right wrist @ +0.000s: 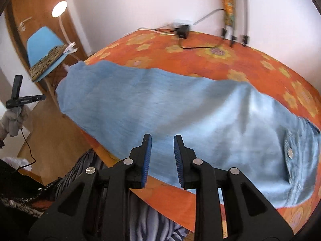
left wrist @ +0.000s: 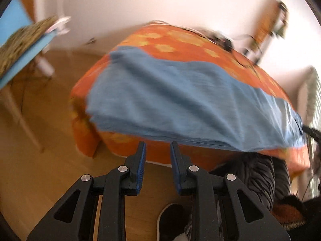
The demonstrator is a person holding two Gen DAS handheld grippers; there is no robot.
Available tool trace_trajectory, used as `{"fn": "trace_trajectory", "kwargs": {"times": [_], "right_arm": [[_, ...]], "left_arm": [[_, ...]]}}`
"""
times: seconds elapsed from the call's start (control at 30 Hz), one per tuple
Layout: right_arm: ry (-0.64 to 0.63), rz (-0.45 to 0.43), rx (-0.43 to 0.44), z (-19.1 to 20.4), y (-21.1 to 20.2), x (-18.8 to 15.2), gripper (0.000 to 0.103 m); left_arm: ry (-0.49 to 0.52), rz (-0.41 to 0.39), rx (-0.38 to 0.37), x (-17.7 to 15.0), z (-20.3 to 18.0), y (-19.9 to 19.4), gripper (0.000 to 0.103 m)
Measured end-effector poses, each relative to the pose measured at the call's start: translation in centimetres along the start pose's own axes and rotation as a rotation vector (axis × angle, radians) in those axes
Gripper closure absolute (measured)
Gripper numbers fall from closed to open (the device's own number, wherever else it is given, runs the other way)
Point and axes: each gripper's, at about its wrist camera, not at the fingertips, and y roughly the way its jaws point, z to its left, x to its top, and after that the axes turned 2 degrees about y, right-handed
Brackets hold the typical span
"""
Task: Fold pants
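Light blue pants (left wrist: 180, 100) lie folded lengthwise across an orange flowered table (left wrist: 180, 40), the leg ends at the left, the waist at the right. The same pants (right wrist: 170, 110) show a pocket with a metal button (right wrist: 290, 152) in the right wrist view. My left gripper (left wrist: 157, 147) hangs open in front of the table's near edge, clear of the cloth, nothing between its fingers. Just above the pants' near edge my right gripper (right wrist: 162, 140) is open too and holds nothing. The left gripper (right wrist: 22, 98) also shows at the far left of the right wrist view, in a gloved hand.
A blue chair (right wrist: 44, 46) with a patterned cushion stands left of the table on a wooden floor (left wrist: 50, 140). A black adapter (right wrist: 182, 32) with cables and tripod feet (right wrist: 233, 37) sit at the table's far edge. The person's dark striped clothing (left wrist: 256, 176) and a shoe (left wrist: 172, 221) are below.
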Motion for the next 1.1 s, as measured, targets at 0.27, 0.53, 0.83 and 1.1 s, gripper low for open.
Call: {"fn": "trace_trajectory", "kwargs": {"times": [0.27,0.53,0.83,1.1], "right_arm": [[-0.247,0.001,0.123,11.3,3.1,3.9,0.079],[-0.530,0.034,0.237,24.9,9.5,7.0,0.079],[-0.798,0.128,0.216,35.6,17.9,6.3,0.079],[-0.637,0.163,0.275,34.9,19.7,11.4,0.079]], "left_arm": [[-0.152,-0.074,-0.049,0.0,5.4,1.5,0.052],[-0.296,-0.077,-0.144,-3.6,9.1,4.6,0.052],[-0.469,-0.099,-0.284,-4.4,12.1,7.2,0.052],[-0.565,-0.188,-0.406,-3.1,14.3,7.6,0.039]]}}
